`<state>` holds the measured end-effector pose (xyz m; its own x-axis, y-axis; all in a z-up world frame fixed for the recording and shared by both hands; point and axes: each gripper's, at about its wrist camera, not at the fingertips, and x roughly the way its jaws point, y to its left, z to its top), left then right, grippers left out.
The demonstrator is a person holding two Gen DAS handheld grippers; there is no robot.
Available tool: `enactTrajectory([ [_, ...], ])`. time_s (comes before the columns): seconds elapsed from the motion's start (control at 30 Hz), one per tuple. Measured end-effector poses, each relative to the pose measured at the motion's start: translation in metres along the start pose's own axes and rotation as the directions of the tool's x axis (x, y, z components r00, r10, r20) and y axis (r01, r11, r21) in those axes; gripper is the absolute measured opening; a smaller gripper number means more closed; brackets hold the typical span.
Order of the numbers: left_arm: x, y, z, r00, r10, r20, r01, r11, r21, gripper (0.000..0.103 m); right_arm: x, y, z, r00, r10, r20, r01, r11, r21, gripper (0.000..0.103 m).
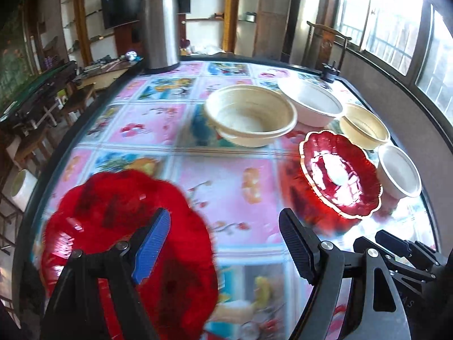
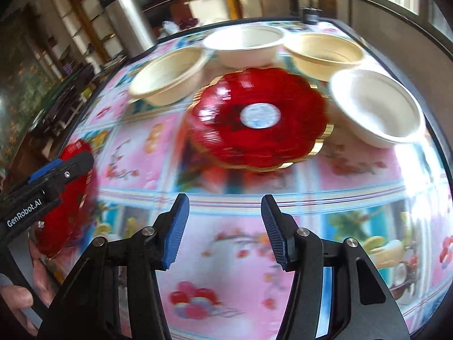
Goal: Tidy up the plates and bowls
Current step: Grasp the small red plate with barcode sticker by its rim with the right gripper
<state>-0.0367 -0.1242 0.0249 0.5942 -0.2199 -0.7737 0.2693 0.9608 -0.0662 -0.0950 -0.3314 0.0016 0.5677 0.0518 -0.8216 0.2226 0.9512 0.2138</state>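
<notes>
Clearly little is sorted yet: one red plate [image 1: 127, 243] lies under the left gripper [image 1: 226, 243], jaws apart, nothing clamped; another red plate [image 2: 257, 119] sits mid-table [image 2: 215, 249] before the empty, parted right gripper [image 2: 225, 232]; four bowls [image 2: 170, 75] remain unstacked behind.

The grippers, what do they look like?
Each one, the left gripper and the right gripper, is black with two fingers, ribbed blue pads and silver pivot screws. The left one's body carries white lettering, GenRobot.AI.
</notes>
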Motion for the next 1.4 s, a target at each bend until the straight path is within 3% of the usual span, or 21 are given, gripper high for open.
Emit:
enactTrajectory([
  [0.23, 0.026, -0.032, 0.018, 0.998, -0.046, -0.052, 0.046, 0.999, -0.005, 0.079, -0.001, -0.043, 0.012, 1.0, -0.026, 0.009, 0.025, 0.996, 0.083, 0.053],
  [0.5, 0.055, -0.056, 0.029, 0.996, -0.026, -0.086, 0.027, 1.0, 0.01, 0.079, 0.012, -0.082, 0.029, 1.0, -0.03, -0.008, 0.031, 0.986, 0.166, 0.053],
  [0.77, 0.083, -0.069, 0.035, 0.992, 0.001, -0.13, 0.003, 1.0, 0.024, 0.079, 0.034, -0.092, 0.051, 0.998, 0.047, -0.03, -0.04, 0.981, 0.19, 0.053],
  [1.17, 0.104, -0.085, 0.041, 0.988, 0.05, -0.145, -0.039, 0.996, 0.078, 0.079, 0.05, -0.094, 0.073, 0.996, 0.092, -0.015, -0.088, 0.982, 0.168, 0.053],
  [1.27, 0.107, -0.091, 0.042, 0.989, 0.06, -0.136, -0.047, 0.994, 0.103, 0.079, 0.053, -0.093, 0.074, 0.996, 0.093, -0.004, -0.091, 0.984, 0.155, 0.046],
  [1.33, 0.109, -0.095, 0.041, 0.988, 0.07, -0.138, -0.052, 0.99, 0.127, 0.078, 0.054, -0.094, 0.076, 0.994, 0.109, 0.002, -0.108, 0.982, 0.157, 0.036],
  [1.4, 0.111, -0.098, 0.04, 0.989, 0.058, -0.135, -0.039, 0.99, 0.138, 0.058, 0.058, -0.093, 0.076, 0.994, 0.112, -0.005, -0.11, 0.983, 0.144, 0.027],
])
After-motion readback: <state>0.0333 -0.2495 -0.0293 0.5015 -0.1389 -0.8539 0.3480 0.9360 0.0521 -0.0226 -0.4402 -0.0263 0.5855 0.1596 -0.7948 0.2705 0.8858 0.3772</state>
